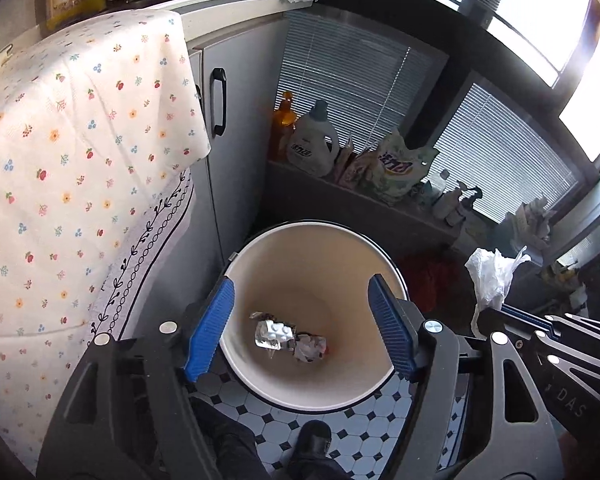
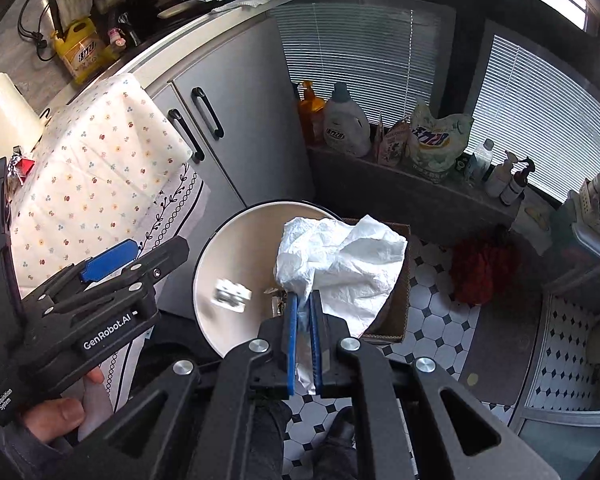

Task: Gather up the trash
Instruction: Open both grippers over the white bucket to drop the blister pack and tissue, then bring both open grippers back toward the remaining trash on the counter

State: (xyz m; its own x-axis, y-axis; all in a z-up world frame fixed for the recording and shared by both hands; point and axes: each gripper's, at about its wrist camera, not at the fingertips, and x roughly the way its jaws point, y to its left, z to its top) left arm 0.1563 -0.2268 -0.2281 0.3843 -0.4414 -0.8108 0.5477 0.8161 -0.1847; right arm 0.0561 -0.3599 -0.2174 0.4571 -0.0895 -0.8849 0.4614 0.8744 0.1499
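Crumpled white wrapper held over the bin, ready to drop

The right gripper [image 2: 305, 334] is clamped on a crumpled white plastic wrapper [image 2: 340, 256] — the wad sticks out past its tips and hangs just above the near rim of the round bin [image 1: 236, 264], so the bin's mouth lies ahead of and below it. The left gripper [image 1: 302, 326] sits right over the bin with its jaws spread wide and nothing between them; a blister pack [image 1: 274, 334] and other scraps already lie at the bottom. The right hand is the one carrying trash, so by my reckoning a short push forward over the opening — then letting go — should land it inside.
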